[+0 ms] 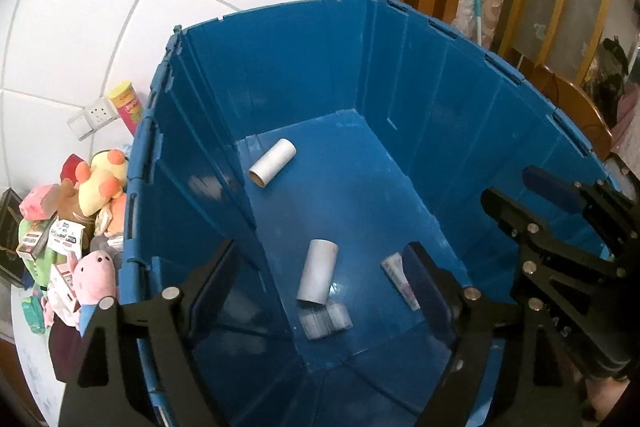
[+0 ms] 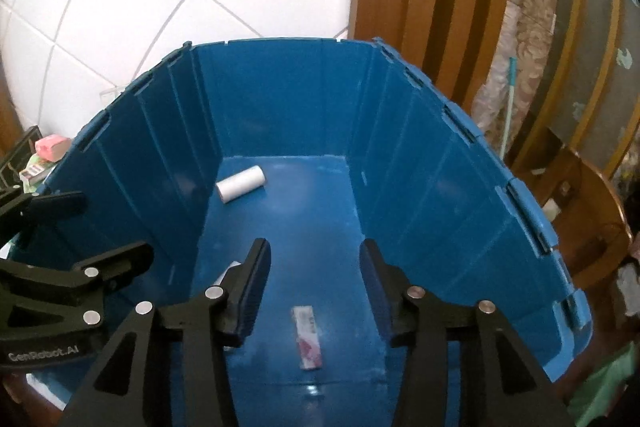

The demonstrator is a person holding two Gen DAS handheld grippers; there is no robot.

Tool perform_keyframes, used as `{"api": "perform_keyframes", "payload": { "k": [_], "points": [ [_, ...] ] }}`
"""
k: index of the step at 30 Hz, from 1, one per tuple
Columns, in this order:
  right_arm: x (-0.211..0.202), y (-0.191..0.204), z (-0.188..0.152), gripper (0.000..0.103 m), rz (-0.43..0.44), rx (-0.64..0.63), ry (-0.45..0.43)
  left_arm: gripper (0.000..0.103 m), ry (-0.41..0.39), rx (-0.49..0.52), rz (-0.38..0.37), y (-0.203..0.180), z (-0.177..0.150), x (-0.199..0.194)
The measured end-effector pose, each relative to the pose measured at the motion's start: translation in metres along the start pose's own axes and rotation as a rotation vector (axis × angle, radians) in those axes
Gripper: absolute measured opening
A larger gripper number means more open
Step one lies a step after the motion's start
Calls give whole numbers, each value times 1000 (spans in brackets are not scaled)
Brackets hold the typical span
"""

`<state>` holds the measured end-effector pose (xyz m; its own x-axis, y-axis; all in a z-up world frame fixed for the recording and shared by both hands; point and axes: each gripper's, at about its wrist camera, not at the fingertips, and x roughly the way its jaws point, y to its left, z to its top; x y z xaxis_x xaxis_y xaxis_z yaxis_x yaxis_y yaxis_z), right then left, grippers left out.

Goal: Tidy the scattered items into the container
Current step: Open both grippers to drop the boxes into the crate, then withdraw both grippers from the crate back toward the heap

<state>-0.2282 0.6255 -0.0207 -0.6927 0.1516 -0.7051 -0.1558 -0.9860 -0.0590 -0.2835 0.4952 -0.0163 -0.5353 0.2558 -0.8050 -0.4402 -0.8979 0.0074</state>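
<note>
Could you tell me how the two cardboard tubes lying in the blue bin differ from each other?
The far tube lies near the bin's back-left corner, alone on bare floor; the near tube lies closer to the left gripper, its lower end beside a small clear packet. The far tube looks whiter; the near tube greyer. Both are hollow paper-roll cores lying on their sides in the blue bin.

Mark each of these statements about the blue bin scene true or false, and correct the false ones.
1. Both grippers, the left gripper and the right gripper, are open and empty. True.
2. The blue bin holds three cardboard tubes. False: two are visible, a far tube and a near tube.
3. A pink pig plush lies inside the bin. False: it sits outside, by the left wall.
4. A flat packet lies on the bin floor. True.
</note>
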Motion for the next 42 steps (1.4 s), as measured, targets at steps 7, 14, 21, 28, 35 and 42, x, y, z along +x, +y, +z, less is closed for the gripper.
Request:
{"api": "perform_keyframes", "payload": {
  "k": [7, 14, 21, 28, 35, 42],
  "points": [
    [-5, -2, -2, 64, -10, 10, -9, 83, -12, -11, -5, 3, -2, -3],
    [-15, -2, -4, 89, -39, 23, -33, 83, -41, -29, 4, 13, -8, -12],
    [-29, 10, 0, 103, -48, 23, -79, 83, -123, -59, 60, 37, -15, -40],
    [-48, 49, 9, 103, -11, -8, -136, 90, -228, -117, 169, 92, -41, -82],
    [-62, 123, 19, 103, 72, -54, -199, 101, -258, -215, 277, 180, -90, -110],
    [-64, 236, 11, 103, 189, -139, -209, 101, -203, -298, 373, 284, -165, -116]
  ]
}}
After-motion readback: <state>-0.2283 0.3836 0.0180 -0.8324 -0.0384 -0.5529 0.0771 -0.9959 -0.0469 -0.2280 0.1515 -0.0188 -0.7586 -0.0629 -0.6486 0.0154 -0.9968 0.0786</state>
